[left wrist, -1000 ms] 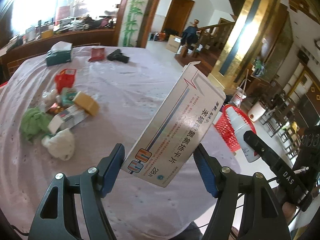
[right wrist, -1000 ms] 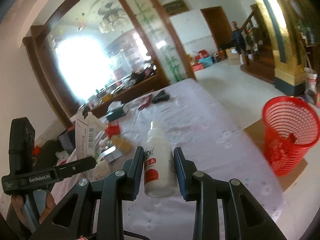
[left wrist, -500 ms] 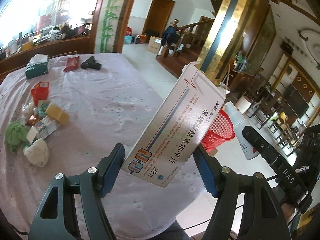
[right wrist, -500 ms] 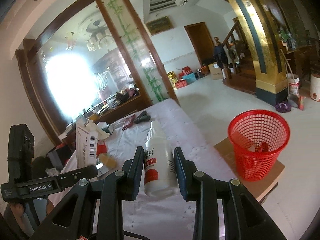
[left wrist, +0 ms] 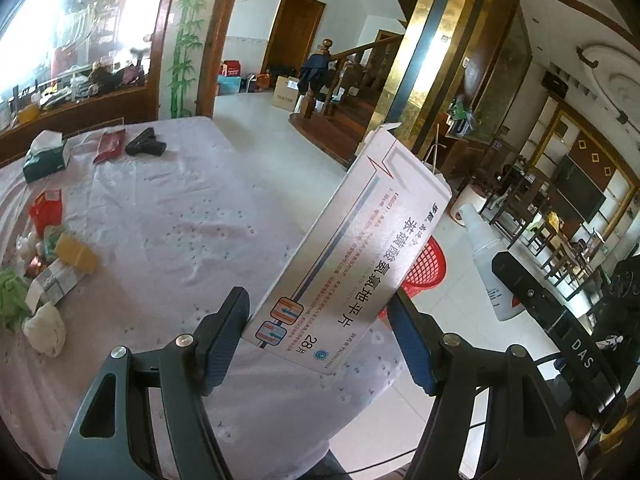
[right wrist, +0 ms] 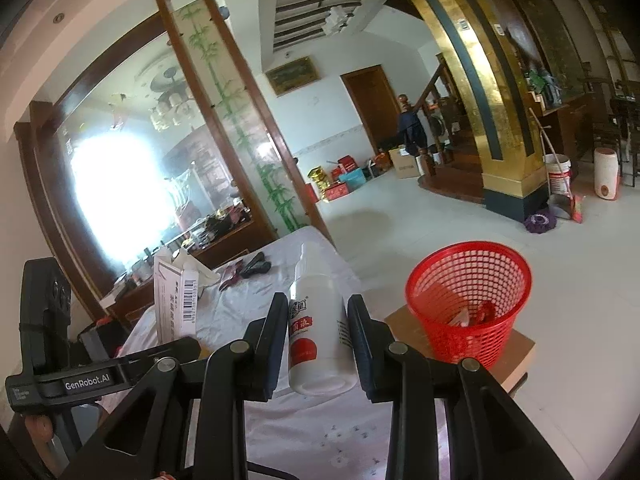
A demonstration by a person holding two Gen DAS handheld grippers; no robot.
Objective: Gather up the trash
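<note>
My left gripper (left wrist: 320,320) is shut on a long white medicine box (left wrist: 352,256) and holds it tilted above the table's right edge; the box also shows in the right wrist view (right wrist: 174,300). My right gripper (right wrist: 318,332) is shut on a small white dropper bottle (right wrist: 320,332) with a red label, upright; it also shows in the left wrist view (left wrist: 490,264). A red mesh bin (right wrist: 470,300) stands on a cardboard sheet on the floor to the right of the table, with some trash inside. In the left wrist view the bin (left wrist: 424,272) is partly hidden behind the box.
A table with a pale lilac cloth (left wrist: 168,216) holds a pile of trash at its left (left wrist: 48,264), a green tissue box (left wrist: 44,156), a red packet (left wrist: 109,144) and a black object (left wrist: 146,146). White tiled floor (right wrist: 420,216) lies beyond.
Both grippers have swung right, away from the table centre. The red bin has come closer and more central in the right wrist view. Both grips are unchanged.
</note>
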